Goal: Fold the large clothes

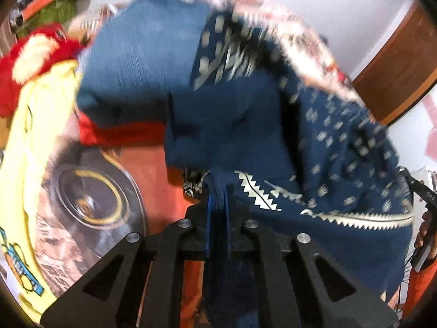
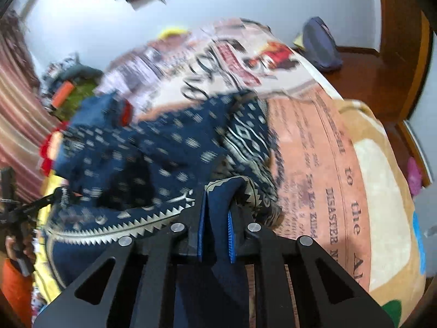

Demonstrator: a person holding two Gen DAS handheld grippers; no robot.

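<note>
A large navy garment with pale woven motifs and a white zigzag border lies bunched on the printed bedspread. My left gripper is shut on a pinched fold of its hem, the cloth running back between the blue pads. In the right wrist view the same navy garment spreads left and ahead, and my right gripper is shut on another fold of the zigzag edge. The hem stretches between the two grips. Both views are motion-blurred.
A yellow printed garment, a red fluffy item and a plain blue cloth lie to the left. A wooden bed frame bounds the far right, with a grey-blue bag on it. A person's hand holds the other gripper.
</note>
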